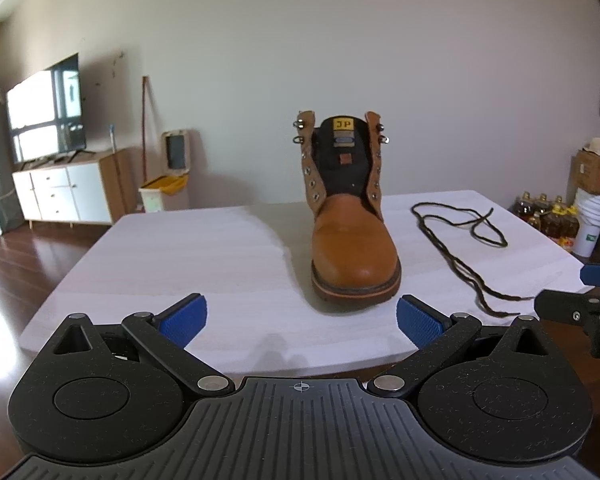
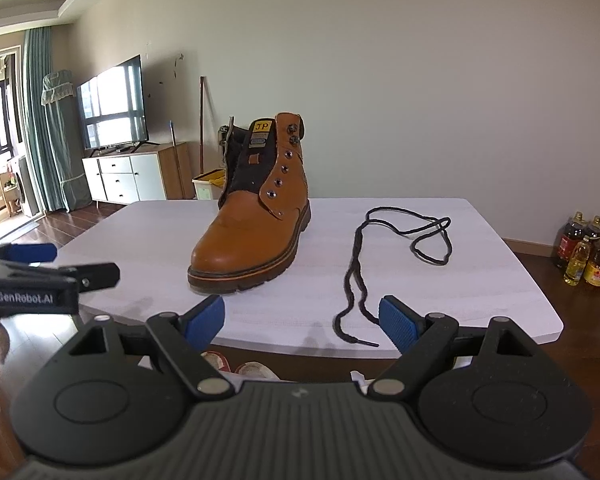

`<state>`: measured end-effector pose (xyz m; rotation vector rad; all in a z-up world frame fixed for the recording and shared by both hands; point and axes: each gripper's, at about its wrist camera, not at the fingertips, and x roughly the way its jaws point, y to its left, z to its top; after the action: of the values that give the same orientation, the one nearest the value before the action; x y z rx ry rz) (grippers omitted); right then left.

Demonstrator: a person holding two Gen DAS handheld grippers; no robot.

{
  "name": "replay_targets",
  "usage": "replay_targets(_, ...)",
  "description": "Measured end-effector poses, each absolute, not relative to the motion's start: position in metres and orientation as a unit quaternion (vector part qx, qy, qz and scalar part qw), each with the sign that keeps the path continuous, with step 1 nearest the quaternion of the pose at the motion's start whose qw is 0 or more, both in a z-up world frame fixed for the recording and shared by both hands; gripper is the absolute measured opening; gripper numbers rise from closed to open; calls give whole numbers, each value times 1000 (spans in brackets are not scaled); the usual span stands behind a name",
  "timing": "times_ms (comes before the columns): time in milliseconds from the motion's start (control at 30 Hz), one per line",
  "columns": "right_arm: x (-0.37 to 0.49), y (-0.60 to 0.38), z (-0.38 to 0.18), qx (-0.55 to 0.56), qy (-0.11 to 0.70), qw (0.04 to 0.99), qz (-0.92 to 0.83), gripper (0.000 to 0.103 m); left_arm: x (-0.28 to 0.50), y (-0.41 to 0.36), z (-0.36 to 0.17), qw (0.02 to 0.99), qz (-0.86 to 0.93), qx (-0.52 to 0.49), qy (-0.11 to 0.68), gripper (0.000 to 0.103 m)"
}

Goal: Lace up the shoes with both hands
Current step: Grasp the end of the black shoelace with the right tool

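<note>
A tan leather boot [image 1: 354,236] with a black tongue and bare eyelets stands upright on the white table [image 1: 180,256], toe toward me. It also shows in the right wrist view [image 2: 248,232]. A dark shoelace [image 1: 460,256] lies loose on the table to the boot's right, also in the right wrist view [image 2: 360,272]. My left gripper [image 1: 300,320] is open and empty, just short of the boot's toe. My right gripper [image 2: 302,322] is open and empty at the table's near edge, with the lace's tip [image 2: 370,343] close to its right finger.
The right gripper's side [image 1: 580,308] shows at the left view's right edge; the left gripper [image 2: 40,276] shows at the right view's left edge. Beyond the table are a TV cabinet [image 1: 68,188], a bin [image 1: 162,196], oil bottles [image 2: 588,256] and boxes [image 1: 594,172].
</note>
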<state>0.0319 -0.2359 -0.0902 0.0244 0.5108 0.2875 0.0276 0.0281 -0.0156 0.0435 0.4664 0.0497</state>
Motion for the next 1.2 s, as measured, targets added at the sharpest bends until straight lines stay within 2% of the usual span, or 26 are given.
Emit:
replay_targets(300, 53, -244, -111, -14, 276, 950, 144, 74, 48, 27, -25, 968, -1, 28, 250, 103)
replay_targets(367, 63, -245, -116, -24, 283, 946, 154, 67, 54, 27, -28, 967, -6, 29, 251, 103)
replay_targets(433, 74, -247, -123, -39, 293, 940, 173, 55, 59, 27, -30, 967, -11, 30, 252, 103)
replay_targets(533, 85, -249, -130, -71, 304, 928, 203, 44, 70, 27, -33, 966, -14, 29, 258, 103)
replay_targets(700, 112, -252, -137, -138, 324, 896, 269, 41, 89, 22, -33, 966, -25, 26, 258, 103)
replay_targets(767, 121, -251, -138, -147, 332, 886, 289, 37, 94, 21, -32, 966, -28, 26, 256, 103)
replay_targets(800, 127, -251, -139, -147, 340, 878, 304, 35, 97, 20, -31, 966, -29, 25, 256, 103)
replay_targets(833, 130, -250, -140, -147, 344, 874, 310, 28, 100, 20, -31, 966, -30, 24, 256, 103)
replay_targets(900, 142, -251, -144, -141, 357, 864, 327, 24, 106, 19, -30, 966, -30, 21, 257, 103)
replay_targets(1067, 160, -263, -146, -88, 378, 859, 334, 23, 115, 16, -31, 966, -43, 21, 256, 103)
replay_targets(1100, 163, -266, -147, -73, 384, 859, 332, 16, 116, 16, -31, 965, -47, 21, 256, 103)
replay_targets(1133, 166, -267, -147, -65, 388, 858, 331, 2, 118, 15, -32, 965, -52, 23, 256, 103)
replay_targets(1200, 170, -273, -149, -16, 395, 856, 332, 2, 121, 12, -35, 964, -65, 30, 256, 103)
